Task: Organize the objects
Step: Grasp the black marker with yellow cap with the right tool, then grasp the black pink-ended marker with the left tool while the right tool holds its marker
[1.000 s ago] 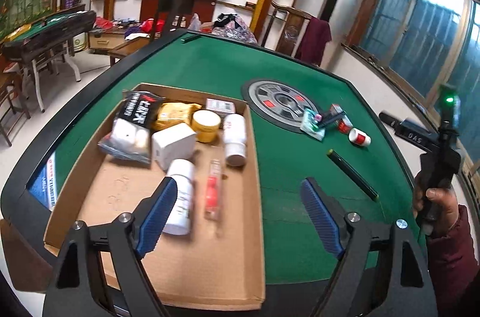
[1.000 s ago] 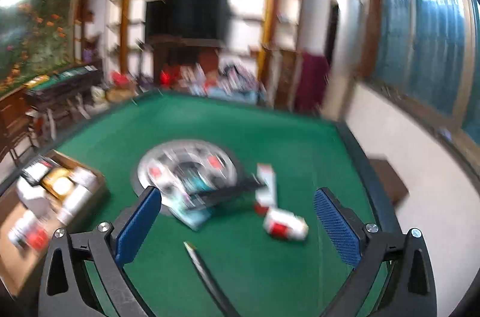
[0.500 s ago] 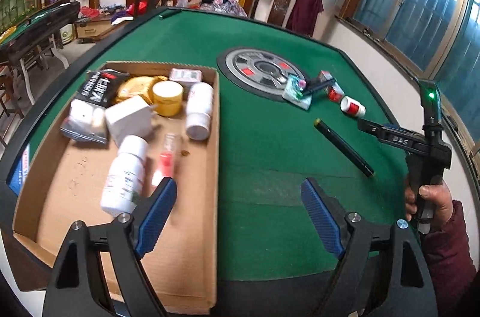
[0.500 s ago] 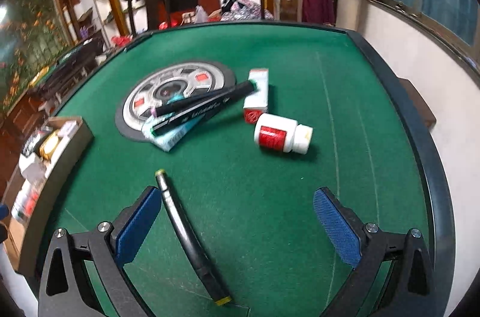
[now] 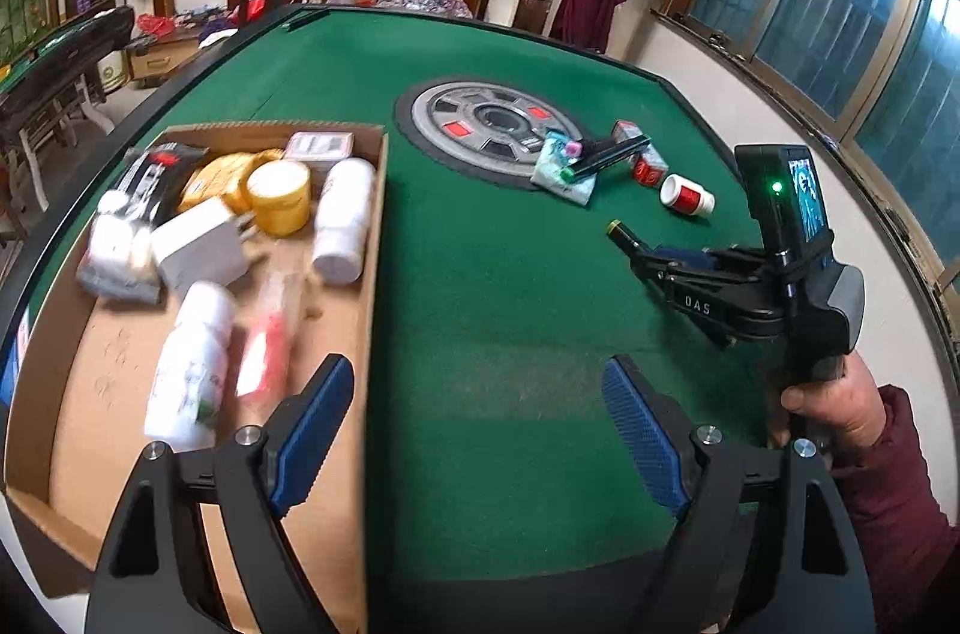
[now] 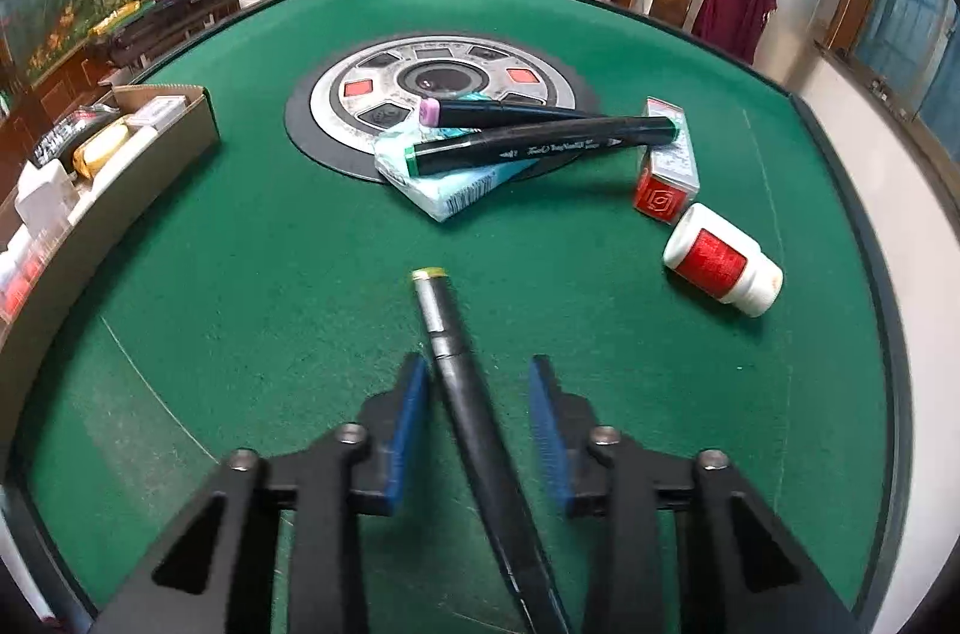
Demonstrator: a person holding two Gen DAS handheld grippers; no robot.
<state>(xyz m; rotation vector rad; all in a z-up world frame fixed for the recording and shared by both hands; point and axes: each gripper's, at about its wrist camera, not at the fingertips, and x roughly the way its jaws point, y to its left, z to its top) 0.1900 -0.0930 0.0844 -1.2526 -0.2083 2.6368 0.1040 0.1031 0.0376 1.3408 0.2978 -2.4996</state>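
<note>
Progress: cardboard box (image 5: 372, 238) already holds several bottles and packets; two markers (image 6: 540, 142), a packet, a small carton and a red-label bottle (image 6: 720, 262) remain on the green bench (image 5: 480, 274).
Right claw (image 6: 480, 394): jaws have just been closing around the black pen (image 6: 456, 364); left pad touching, right pad apart.
Left claw (image 5: 474, 424): spread, empty, above the box's edge.
Pen axis: flat on the bench, yellow-ringed tip pointing away, toward the markers.

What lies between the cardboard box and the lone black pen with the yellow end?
Nothing: only bare green felt separates the cardboard box from the black pen. Both wrist views show it.
</note>
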